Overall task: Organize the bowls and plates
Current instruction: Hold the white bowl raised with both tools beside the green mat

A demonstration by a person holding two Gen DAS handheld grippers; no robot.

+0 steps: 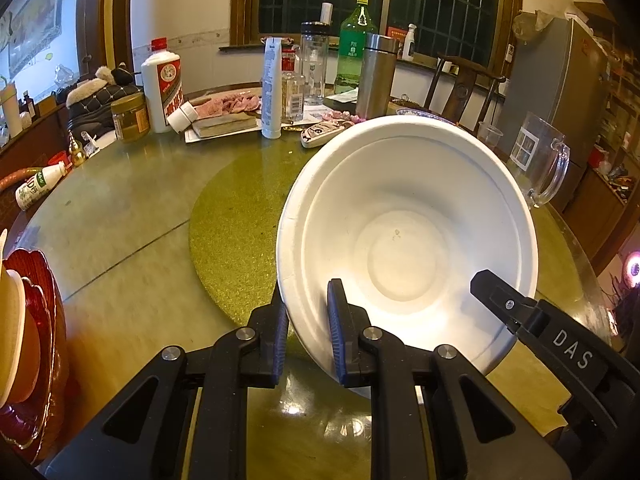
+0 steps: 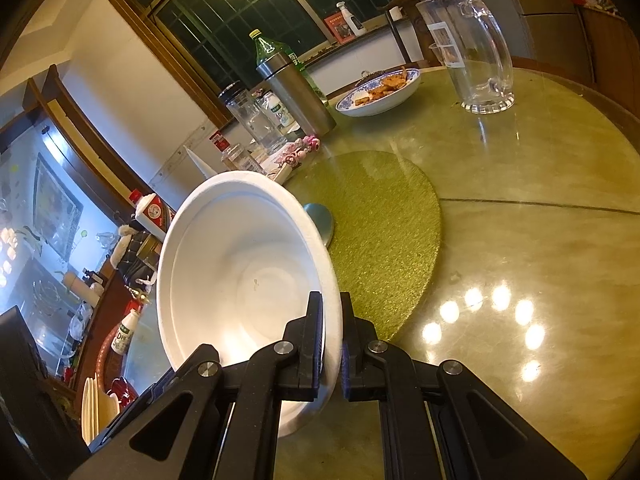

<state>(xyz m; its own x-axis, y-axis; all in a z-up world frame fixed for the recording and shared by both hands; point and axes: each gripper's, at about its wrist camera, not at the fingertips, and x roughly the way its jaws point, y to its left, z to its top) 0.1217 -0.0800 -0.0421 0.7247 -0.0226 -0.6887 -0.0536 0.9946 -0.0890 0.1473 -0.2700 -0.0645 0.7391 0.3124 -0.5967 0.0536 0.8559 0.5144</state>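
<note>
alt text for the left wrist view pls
The left gripper clamps the near rim of a tilted white bowl above a round green table, with the right gripper on the opposite rim. Bottles and jars crowd the far side, a glass pitcher stands right, red plates left.

left gripper (image 1: 308,332), right gripper (image 2: 332,344): jaws clamped on rim

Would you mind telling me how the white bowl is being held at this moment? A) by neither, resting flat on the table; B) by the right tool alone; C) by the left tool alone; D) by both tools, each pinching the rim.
D: the left tool and the right tool each clamp the rim of the white bowl, which is tilted above the table.
</note>
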